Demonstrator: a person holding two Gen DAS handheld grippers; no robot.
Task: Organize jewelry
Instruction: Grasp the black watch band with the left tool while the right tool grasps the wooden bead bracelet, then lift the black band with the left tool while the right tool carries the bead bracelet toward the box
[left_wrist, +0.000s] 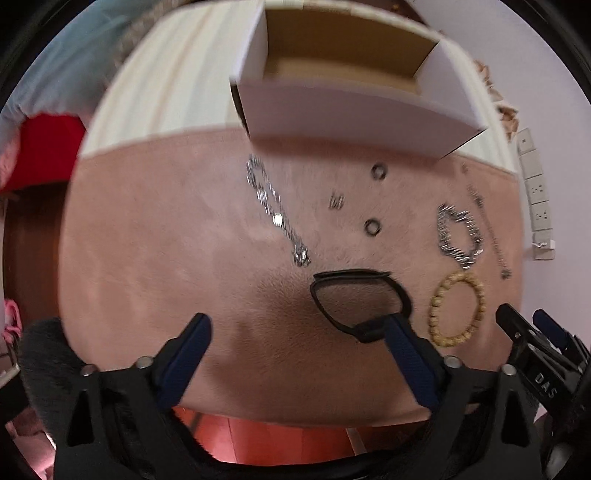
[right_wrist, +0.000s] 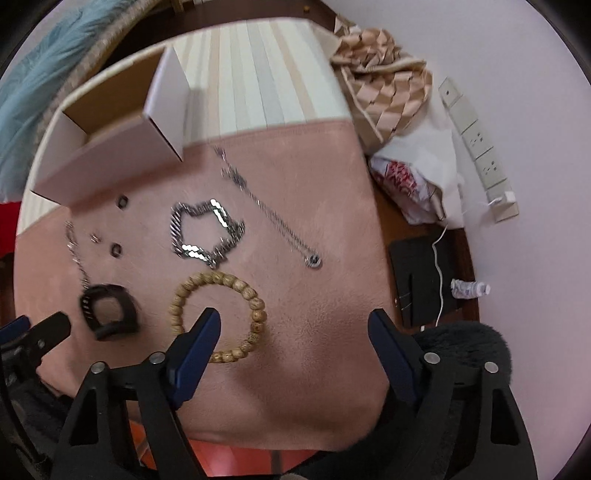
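Jewelry lies spread on a pink suede mat. My left gripper points down at it, open, and its right finger overlaps the near end of a black band. A silver chain, two dark rings and a chunky silver chain lie beyond. My right gripper is open too, its left finger over the wooden bead bracelet. A thin necklace with a pendant lies past it. An open white box with a brown inside stands at the mat's far edge.
A striped cloth lies behind the mat. To the right are a patterned paper bag, a white plastic bag, a black item with a white cable and a wall power strip. A red thing sits left.
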